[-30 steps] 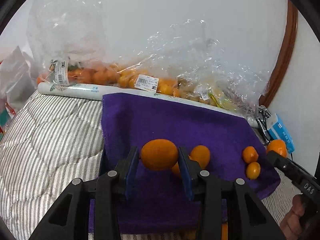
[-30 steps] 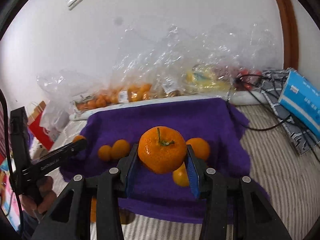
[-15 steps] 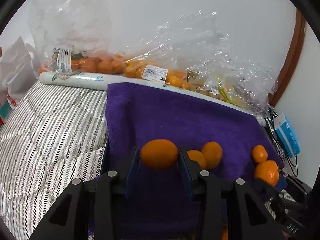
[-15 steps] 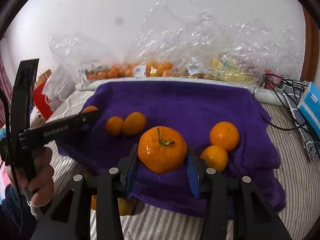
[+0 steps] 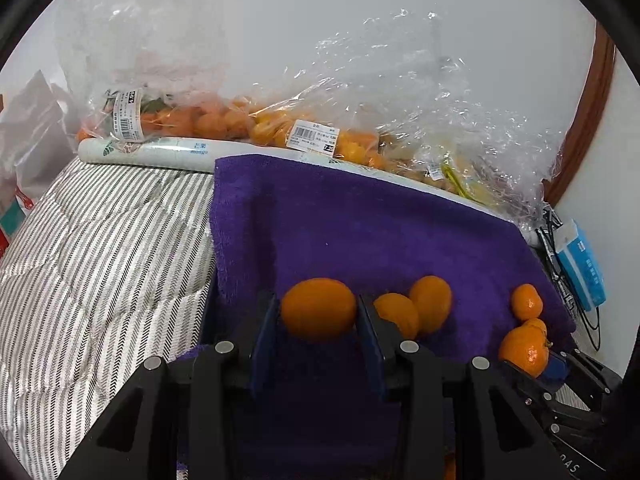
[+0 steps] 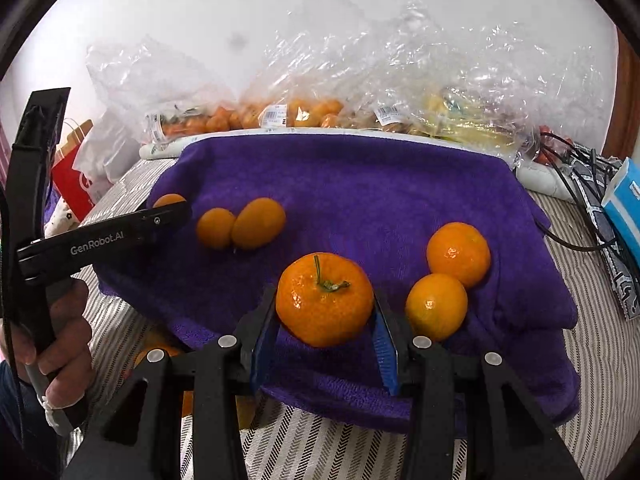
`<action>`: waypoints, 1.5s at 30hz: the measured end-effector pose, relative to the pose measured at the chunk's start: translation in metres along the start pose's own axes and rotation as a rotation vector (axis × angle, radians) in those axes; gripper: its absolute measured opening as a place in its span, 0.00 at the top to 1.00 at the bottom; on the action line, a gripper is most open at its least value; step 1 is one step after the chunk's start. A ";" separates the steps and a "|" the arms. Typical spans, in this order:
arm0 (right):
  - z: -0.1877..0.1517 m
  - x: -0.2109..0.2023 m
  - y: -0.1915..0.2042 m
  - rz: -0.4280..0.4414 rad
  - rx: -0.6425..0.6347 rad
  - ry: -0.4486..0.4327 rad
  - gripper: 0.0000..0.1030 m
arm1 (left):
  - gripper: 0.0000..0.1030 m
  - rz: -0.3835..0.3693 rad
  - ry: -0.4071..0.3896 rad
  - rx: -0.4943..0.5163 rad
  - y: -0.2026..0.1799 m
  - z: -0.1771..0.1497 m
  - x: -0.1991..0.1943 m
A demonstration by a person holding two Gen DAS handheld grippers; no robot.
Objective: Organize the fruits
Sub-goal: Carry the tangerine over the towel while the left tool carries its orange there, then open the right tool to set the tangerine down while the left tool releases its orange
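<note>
1. A smooth oval kumquat (image 5: 318,308) is sitting pinched between the blue pads of the left gripper (image 5: 318,320), low centre of the left wrist view, hanging over the purple towel (image 5: 360,232).
2. A stemmed mandarin (image 6: 324,298) is being squeezed by the right gripper (image 6: 325,320), pads pressing both sides, its green stem pointing toward 12 o'clock; it is riding above the towel's near edge.
3. Two loose kumquats (image 6: 240,224) are lying touching each other on the towel, at about 10 o'clock from the held mandarin in the right wrist view.
4. Two more mandarins (image 6: 448,276) are resting on the towel at about 2 to 3 o'clock from the held one, touching or nearly so.
5. In the right wrist view the left gripper is reaching in from 9 o'clock, its kumquat peeking over the finger at the towel's left edge; a hand (image 6: 60,340) is wrapping its handle.
6. The towel is lying over a striped quilt (image 5: 100,260).
7. Clear plastic bags (image 5: 280,128) of orange fruit are lining the wall at 12 o'clock, behind a white roll (image 5: 148,152).
8. A blue box (image 6: 624,204) and dark cables (image 6: 576,184) are sitting at 3 o'clock, off the towel.
</note>
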State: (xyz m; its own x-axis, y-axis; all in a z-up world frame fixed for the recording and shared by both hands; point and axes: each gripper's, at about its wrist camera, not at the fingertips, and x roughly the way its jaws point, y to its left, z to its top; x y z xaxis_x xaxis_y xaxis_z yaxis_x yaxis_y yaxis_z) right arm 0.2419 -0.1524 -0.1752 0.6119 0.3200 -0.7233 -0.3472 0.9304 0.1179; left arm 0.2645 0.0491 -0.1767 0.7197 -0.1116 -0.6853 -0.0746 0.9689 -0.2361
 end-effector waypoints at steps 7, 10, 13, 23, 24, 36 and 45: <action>0.001 0.002 -0.002 0.009 0.006 0.003 0.57 | 0.63 -0.004 -0.004 -0.006 0.001 0.000 0.001; 0.002 0.004 -0.004 0.009 0.014 0.011 0.57 | 0.63 -0.012 -0.006 -0.011 0.001 0.001 -0.001; 0.002 0.000 -0.002 -0.004 0.002 -0.005 0.56 | 0.63 -0.018 -0.019 -0.007 0.000 0.001 -0.003; 0.004 -0.018 -0.004 0.028 0.016 -0.091 0.45 | 0.50 -0.042 -0.056 -0.011 -0.001 0.003 -0.012; 0.004 -0.021 -0.004 0.032 0.016 -0.106 0.43 | 0.50 -0.039 -0.063 -0.009 -0.001 0.002 -0.014; 0.004 -0.033 -0.003 0.019 0.008 -0.164 0.40 | 0.48 -0.043 -0.093 -0.011 -0.003 0.003 -0.018; 0.000 -0.035 0.009 0.019 -0.051 -0.159 0.43 | 0.47 -0.065 -0.105 -0.027 -0.002 0.005 -0.024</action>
State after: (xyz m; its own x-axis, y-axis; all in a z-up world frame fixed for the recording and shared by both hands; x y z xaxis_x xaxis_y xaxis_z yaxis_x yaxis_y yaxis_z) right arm 0.2176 -0.1551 -0.1484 0.7083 0.3651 -0.6041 -0.3925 0.9151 0.0927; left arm 0.2503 0.0510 -0.1564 0.7916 -0.1493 -0.5925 -0.0426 0.9539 -0.2972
